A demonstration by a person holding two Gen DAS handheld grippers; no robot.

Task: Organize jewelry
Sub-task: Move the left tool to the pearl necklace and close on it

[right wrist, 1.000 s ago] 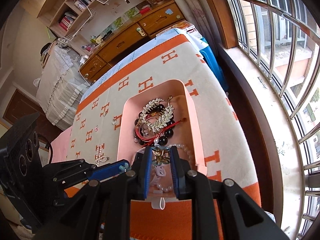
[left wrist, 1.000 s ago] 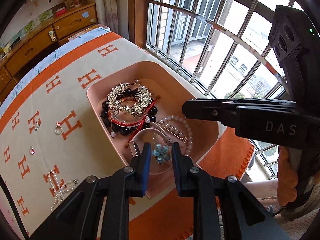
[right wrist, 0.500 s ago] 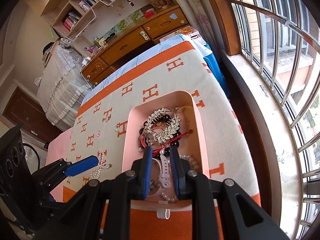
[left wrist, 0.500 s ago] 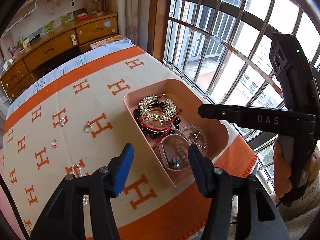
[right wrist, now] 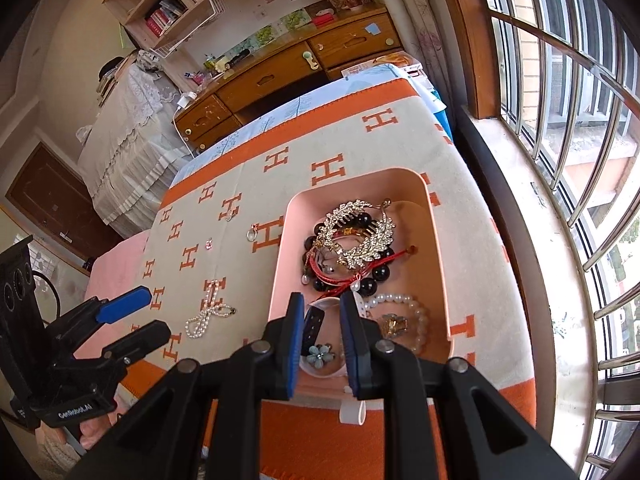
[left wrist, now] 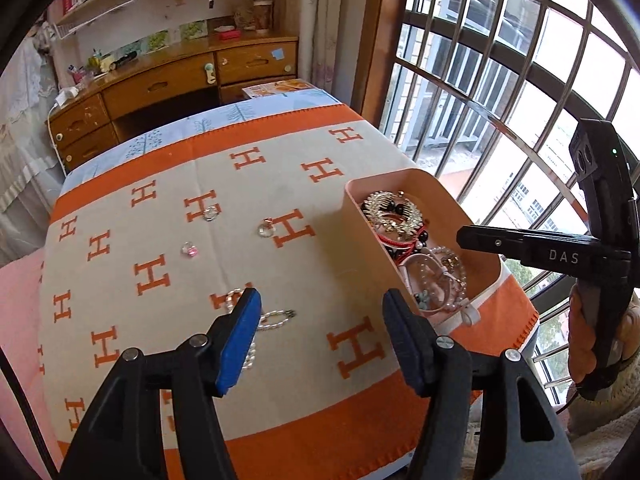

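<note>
While my left gripper (left wrist: pixel 320 320) is opening wide with nothing between its jaws, I am aiming it at the pearl strand (left wrist: pixel 272 318) lying on the blanket (left wrist: pixel 160 200) at its 11 o'clock; I should straddle the strand and close low. Three rings (left wrist: pixel 266 230) are waiting at 12. At 2 o'clock the pink box (left wrist: pixel 372 248) is holding the gathered pieces.

Through the right camera, my right gripper (right wrist: pixel 320 332) is hanging narrow and empty over the box's near end. Inside are sitting a leaf comb (right wrist: pixel 360 236), black beads (right wrist: pixel 366 286), a pearl bracelet (right wrist: pixel 416 312) and a blue flower (right wrist: pixel 319 354).
</note>
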